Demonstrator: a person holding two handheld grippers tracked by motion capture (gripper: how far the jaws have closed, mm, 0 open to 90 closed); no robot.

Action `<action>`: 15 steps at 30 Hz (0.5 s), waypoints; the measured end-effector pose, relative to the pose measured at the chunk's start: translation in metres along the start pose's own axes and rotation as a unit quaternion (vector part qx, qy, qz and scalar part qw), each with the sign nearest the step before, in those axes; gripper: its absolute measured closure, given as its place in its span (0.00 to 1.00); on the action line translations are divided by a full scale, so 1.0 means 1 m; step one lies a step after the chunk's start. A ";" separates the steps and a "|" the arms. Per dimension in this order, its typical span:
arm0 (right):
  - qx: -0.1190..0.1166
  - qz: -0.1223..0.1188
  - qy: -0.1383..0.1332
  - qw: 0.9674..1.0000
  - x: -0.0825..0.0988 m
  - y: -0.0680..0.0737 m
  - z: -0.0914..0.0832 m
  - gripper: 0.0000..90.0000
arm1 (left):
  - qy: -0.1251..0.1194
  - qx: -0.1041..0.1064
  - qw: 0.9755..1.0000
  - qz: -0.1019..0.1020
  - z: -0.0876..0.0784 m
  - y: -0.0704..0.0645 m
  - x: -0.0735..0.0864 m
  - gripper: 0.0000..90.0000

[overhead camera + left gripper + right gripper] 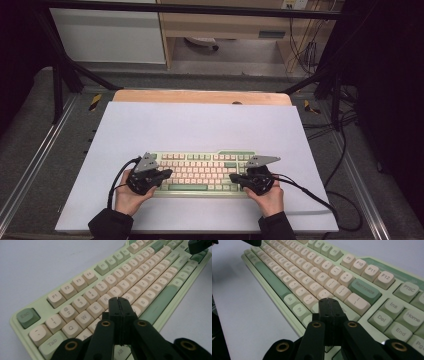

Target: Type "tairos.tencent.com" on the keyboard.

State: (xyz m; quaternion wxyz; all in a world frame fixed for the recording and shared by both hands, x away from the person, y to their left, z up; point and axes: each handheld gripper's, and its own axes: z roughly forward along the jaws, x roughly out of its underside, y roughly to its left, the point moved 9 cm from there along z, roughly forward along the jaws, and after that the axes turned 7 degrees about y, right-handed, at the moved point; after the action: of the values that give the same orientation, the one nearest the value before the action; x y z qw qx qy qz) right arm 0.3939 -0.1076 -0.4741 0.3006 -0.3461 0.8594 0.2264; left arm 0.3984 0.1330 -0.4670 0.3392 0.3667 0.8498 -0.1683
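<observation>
Keyboard sat near the desk's front edge. Left gripper and right gripper were both pressed together, empty, tips over the keys. Looked like typing; next needs one tip pressing straight down on a single key.

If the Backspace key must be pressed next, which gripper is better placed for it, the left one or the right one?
Probably the right. The right gripper, jaws shut, hovers over the keyboard's right end, with the Backspace key just ahead of its tips. The left gripper, also shut, hangs over the letter keys at the opposite end.
</observation>
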 end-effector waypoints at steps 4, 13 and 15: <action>0.002 0.002 0.004 1.000 0.006 -0.003 -0.002 1.00 | 0.007 0.003 1.000 0.006 0.008 -0.005 0.000 1.00; 0.001 0.002 -0.001 1.000 0.007 -0.003 -0.004 1.00 | 0.015 0.010 1.000 0.013 0.016 -0.010 0.005 1.00; -0.001 0.004 -0.001 1.000 0.007 -0.003 -0.004 1.00 | 0.018 0.012 1.000 0.014 0.018 -0.011 0.006 1.00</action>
State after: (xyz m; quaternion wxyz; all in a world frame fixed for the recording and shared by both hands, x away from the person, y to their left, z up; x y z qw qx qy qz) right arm 0.3906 -0.1157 -0.4765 0.3000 -0.3428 0.8603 0.2289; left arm 0.3959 0.1191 -0.4837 0.3215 0.3855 0.8487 -0.1665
